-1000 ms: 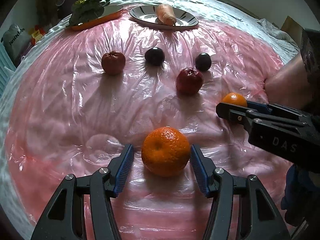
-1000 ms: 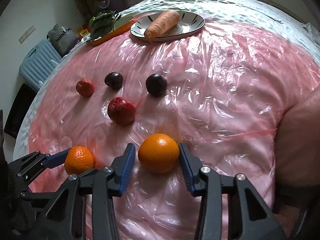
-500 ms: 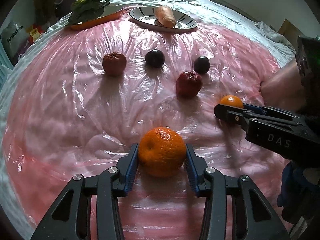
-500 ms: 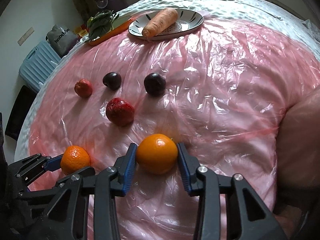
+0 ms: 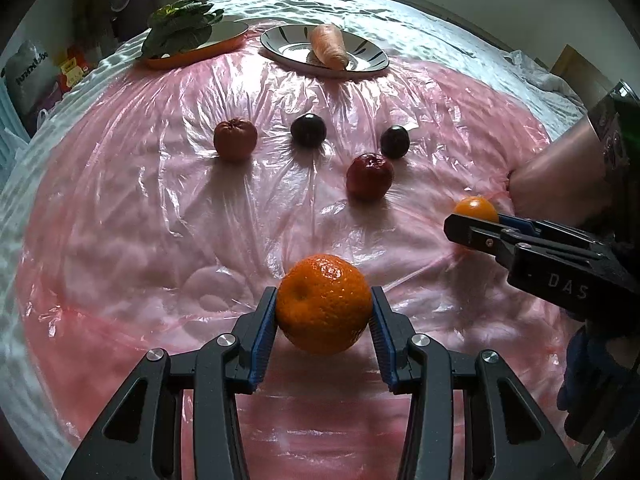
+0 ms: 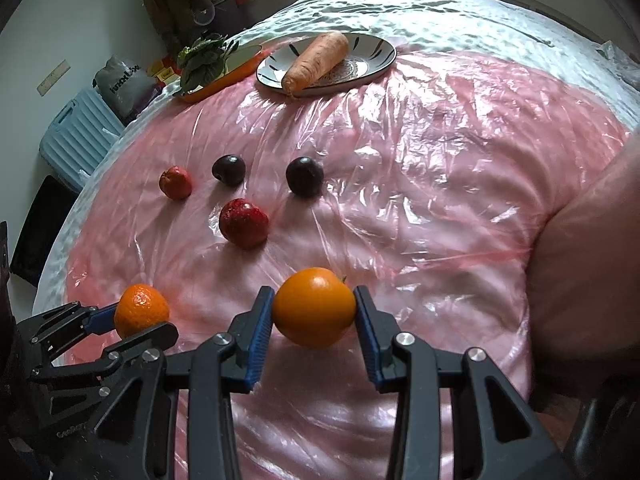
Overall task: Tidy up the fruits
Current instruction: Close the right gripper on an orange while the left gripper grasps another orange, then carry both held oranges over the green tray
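Note:
My left gripper (image 5: 324, 320) is shut on a bumpy tangerine (image 5: 323, 303), blue pads pressed against both its sides. My right gripper (image 6: 314, 318) is shut on a smooth orange (image 6: 314, 306) in the same way. Each gripper shows in the other's view: the right one (image 5: 476, 226) with its orange (image 5: 476, 208), the left one (image 6: 132, 320) with its tangerine (image 6: 141, 310). Further back on the pink plastic sheet (image 5: 160, 220) lie two red fruits (image 5: 235, 139) (image 5: 369, 176) and two dark plums (image 5: 308, 130) (image 5: 395, 141).
At the far edge a striped plate (image 5: 288, 46) carries a carrot (image 5: 329, 46), and an orange dish (image 5: 216, 46) holds leafy greens (image 5: 180, 28). A person's bare forearm (image 5: 560, 176) rests at the right. A blue suitcase (image 6: 76, 136) and bags stand on the floor to the left.
Both grippers' jaws closed in from beside their fruit until the pads touch it. The hands barely shifted.

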The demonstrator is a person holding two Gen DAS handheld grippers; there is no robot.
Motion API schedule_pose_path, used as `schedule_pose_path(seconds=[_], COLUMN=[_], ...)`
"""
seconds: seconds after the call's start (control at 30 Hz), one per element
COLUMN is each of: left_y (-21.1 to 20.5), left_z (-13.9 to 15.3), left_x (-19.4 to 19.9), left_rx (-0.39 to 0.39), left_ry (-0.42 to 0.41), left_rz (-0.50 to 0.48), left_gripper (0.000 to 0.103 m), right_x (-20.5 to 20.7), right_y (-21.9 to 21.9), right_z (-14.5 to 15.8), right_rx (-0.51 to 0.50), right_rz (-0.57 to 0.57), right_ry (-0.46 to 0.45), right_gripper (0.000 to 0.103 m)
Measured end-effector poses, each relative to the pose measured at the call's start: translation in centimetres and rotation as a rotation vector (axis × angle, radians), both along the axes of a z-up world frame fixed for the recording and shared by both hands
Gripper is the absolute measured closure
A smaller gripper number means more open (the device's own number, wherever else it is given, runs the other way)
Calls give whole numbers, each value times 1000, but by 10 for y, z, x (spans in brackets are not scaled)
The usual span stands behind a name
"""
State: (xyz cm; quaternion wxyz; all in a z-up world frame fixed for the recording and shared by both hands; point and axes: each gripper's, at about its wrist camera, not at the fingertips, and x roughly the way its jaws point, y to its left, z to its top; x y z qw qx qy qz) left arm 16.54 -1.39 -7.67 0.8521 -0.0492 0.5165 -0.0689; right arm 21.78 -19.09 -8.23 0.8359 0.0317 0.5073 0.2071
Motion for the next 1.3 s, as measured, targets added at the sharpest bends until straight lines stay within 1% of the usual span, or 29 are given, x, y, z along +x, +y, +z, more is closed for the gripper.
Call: schedule_pose_path(seconds=[0.13,0.37,0.5,0.8,1.07,1.3], left_y=[-1,-1,-4,-18,-49,-99], left_z=[2,8,12,15,17,22], left_x=[-4,-9,-14,-28,-47,-65], left_rx=[14,17,22,65,80,70], left_ry=[-5,-16,-23,-24,-14,-11], left_rz=[-5,0,-15,-64,-143,-259], left_gripper=[64,64,64,64,64,64], right_x=[-5,-16,-31,-66,-92,-117], right_y=[-2,-10,-10,-14,-41,-85], right_z=[3,9,12,16,21,24], right_rx=[-5,-12,-9,11,18,21], right_rz=[-2,-13,-4,3,-15,-87], right_ry=[-2,-3,1,18,28,33], right_gripper=[34,34,34,34,33,34])
